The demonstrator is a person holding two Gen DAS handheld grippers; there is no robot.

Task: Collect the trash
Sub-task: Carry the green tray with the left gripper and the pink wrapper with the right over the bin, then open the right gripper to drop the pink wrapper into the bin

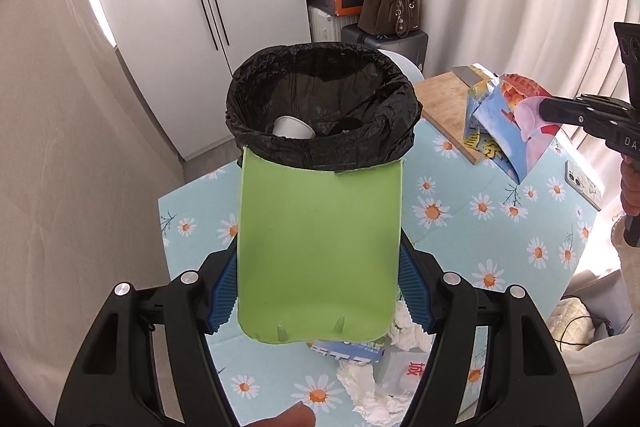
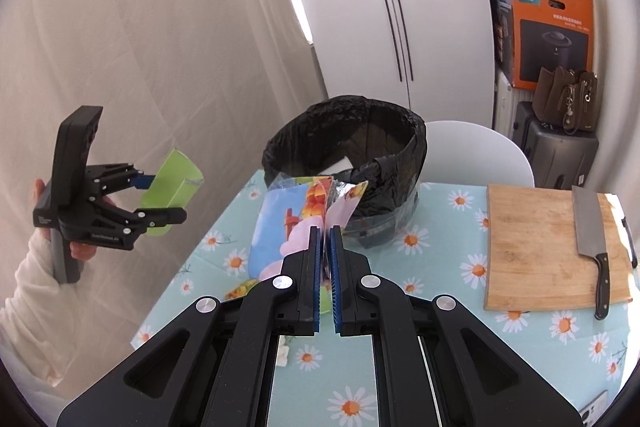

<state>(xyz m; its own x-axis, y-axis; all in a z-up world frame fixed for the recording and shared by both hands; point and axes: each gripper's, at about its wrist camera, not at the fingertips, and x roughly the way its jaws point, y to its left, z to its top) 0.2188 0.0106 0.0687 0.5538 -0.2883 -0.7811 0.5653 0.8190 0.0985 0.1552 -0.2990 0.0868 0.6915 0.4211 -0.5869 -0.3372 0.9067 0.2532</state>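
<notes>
Two pieces of trash are lifted above the table [image 2: 440, 259]: the left gripper [image 1: 318, 291] clamps a green container [image 1: 316, 247], and the right gripper [image 2: 326, 239] pinches a printed packet [image 2: 288, 223] just before the black-lined bin [image 2: 344, 143] near the far edge. Pinched by its thin edge, the packet could slip short of the rim.

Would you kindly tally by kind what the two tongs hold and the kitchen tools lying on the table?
Green plastic piece: 1
Colourful foil-lined packet: 1
Wooden cutting board: 1
Cleaver: 1
Total: 4
</notes>
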